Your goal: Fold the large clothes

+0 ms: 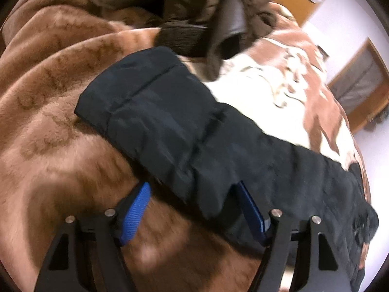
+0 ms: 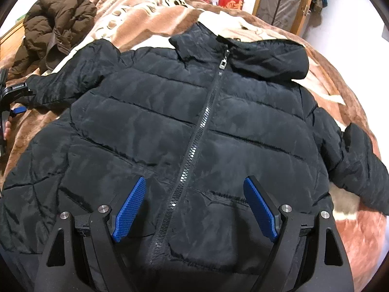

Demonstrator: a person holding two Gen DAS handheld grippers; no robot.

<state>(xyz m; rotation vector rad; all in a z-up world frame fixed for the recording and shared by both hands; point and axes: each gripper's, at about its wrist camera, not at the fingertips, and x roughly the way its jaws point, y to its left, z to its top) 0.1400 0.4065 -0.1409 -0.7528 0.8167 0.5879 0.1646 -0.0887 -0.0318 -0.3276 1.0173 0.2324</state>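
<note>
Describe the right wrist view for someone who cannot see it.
A zipped black puffer jacket lies front-up, sleeves spread, on a brown patterned blanket. The open right gripper hovers above its hem, and a crumpled brown coat lies behind.

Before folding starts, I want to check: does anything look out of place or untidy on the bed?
Yes. A brown coat lies crumpled in a heap beyond the black jacket's sleeve. The black jacket itself lies flat and zipped.
</note>
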